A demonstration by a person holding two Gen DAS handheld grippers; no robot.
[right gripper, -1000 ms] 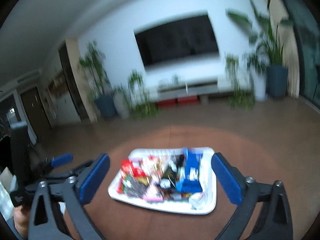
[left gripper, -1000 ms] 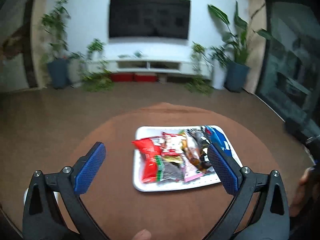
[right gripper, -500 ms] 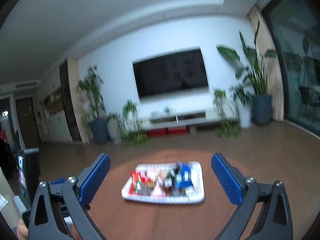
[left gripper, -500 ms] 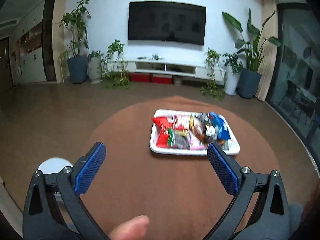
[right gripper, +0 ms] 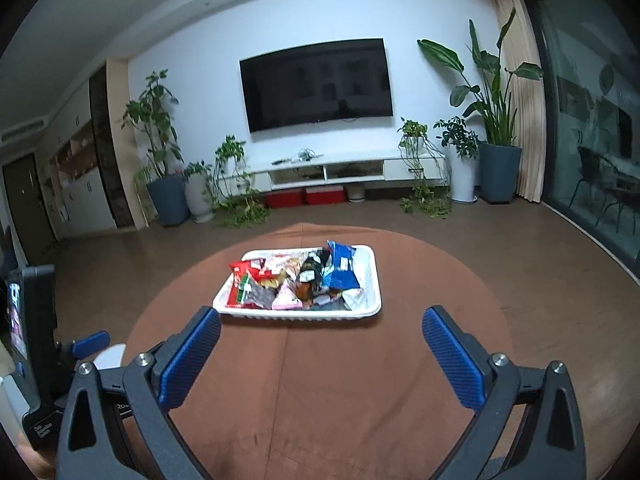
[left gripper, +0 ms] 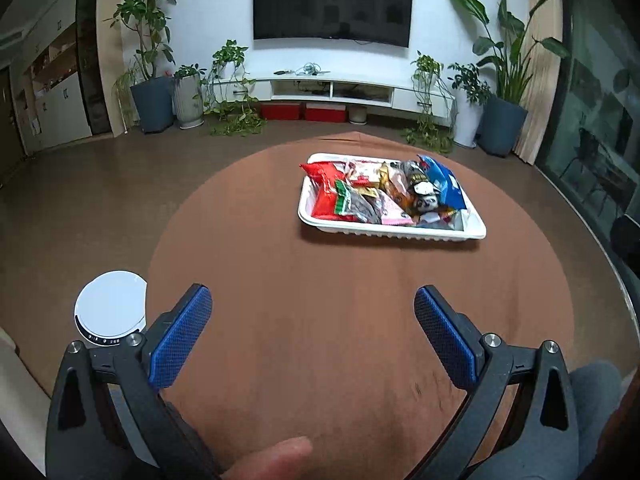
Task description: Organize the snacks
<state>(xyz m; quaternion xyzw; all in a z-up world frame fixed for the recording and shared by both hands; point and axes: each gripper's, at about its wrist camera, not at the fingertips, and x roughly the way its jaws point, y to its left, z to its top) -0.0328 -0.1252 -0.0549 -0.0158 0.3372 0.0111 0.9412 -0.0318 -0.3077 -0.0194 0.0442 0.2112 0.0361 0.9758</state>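
Note:
A white tray (left gripper: 394, 234) (right gripper: 368, 280) sits on the round brown table, piled with several snack packets. A red packet (left gripper: 326, 184) (right gripper: 240, 270) lies at its left end and a blue packet (left gripper: 446, 184) (right gripper: 340, 266) at its right. My left gripper (left gripper: 312, 306) is open with nothing between its blue pads, well short of the tray near the table's front. My right gripper (right gripper: 320, 330) is open too, empty, held back from the tray's near rim.
The round brown table (left gripper: 320, 300) fills the foreground. A white round device (left gripper: 110, 308) stands on the floor at the left. A thumb (left gripper: 272, 460) shows at the bottom. Beyond are a wall television (right gripper: 316, 84), a low white console, potted plants and a glass door at the right.
Both grippers have pulled back and up from the tray, which now looks farther away and smaller. Both stay open and empty. The snacks have not moved.

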